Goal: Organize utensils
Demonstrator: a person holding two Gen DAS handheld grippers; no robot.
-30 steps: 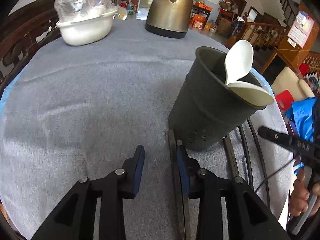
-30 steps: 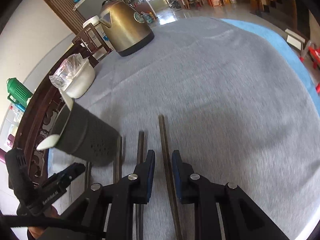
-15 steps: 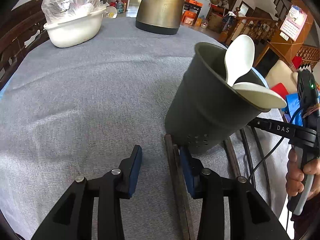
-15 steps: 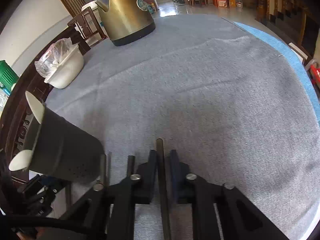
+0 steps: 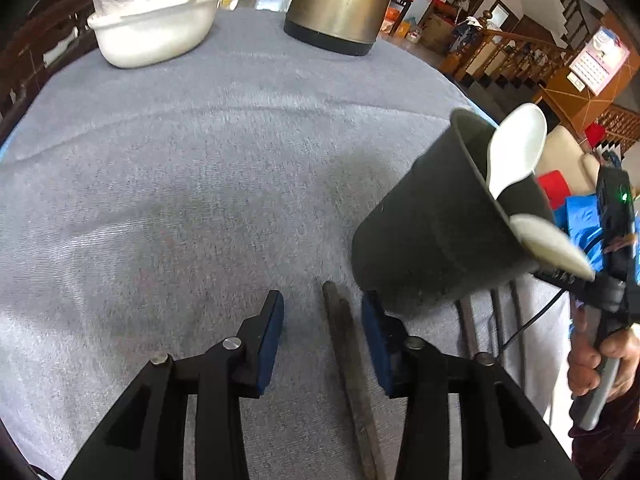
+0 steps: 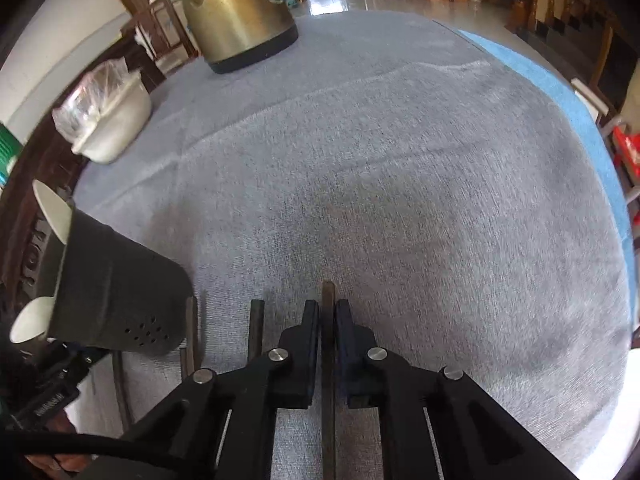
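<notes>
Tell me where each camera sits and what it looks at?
Left wrist: rides the left tongs, looking down the table at the dark cup; the person's other hand shows.
Right wrist: rides the right tongs, shut on a chopstick.
Both see the kettle, white bowl and cup.

A round table under a grey cloth (image 6: 400,168) carries a brass-coloured kettle (image 6: 236,12) at eleven o'clock, a white bowl (image 6: 116,128) at ten, a dark utensil holder (image 6: 116,292) at eight, and dark chopsticks (image 6: 256,328) at six.
</notes>
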